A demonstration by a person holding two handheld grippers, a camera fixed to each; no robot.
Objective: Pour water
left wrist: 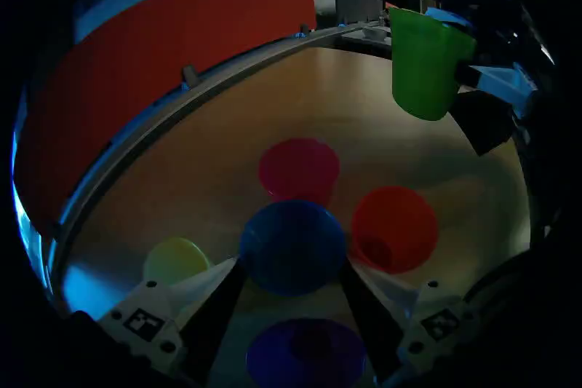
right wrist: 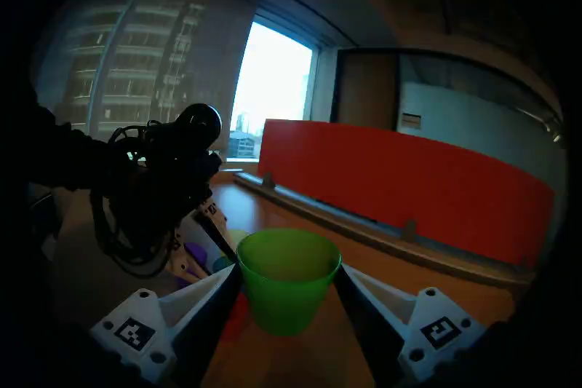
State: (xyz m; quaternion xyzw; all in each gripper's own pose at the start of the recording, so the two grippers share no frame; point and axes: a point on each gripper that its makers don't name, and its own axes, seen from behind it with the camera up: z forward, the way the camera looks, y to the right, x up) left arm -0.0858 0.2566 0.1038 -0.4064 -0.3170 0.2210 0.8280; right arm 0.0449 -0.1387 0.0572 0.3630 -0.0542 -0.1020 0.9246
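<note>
Two cups are held: the green cup (right wrist: 289, 279), upright and pinched between the right gripper's (right wrist: 288, 271) fingers, hangs over the table's (left wrist: 407, 148) far edge, up and right of the blue cup (left wrist: 292, 246), which the left gripper (left wrist: 291, 268) clasps on both sides. The left gripper view adds a pink cup (left wrist: 299, 169), red cup (left wrist: 394, 228), yellow cup (left wrist: 174, 260) and purple cup (left wrist: 305, 351) around it. The right gripper view looks into the green cup, but I cannot tell if it holds water.

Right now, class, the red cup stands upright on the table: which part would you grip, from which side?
I'd pinch the red cup by its side wall just below the rim, coming from the table space on its right in the left gripper view. It stands mouth up and narrows downward; the blue cup between the left gripper's fingers and the pink cup crowd its left.
</note>
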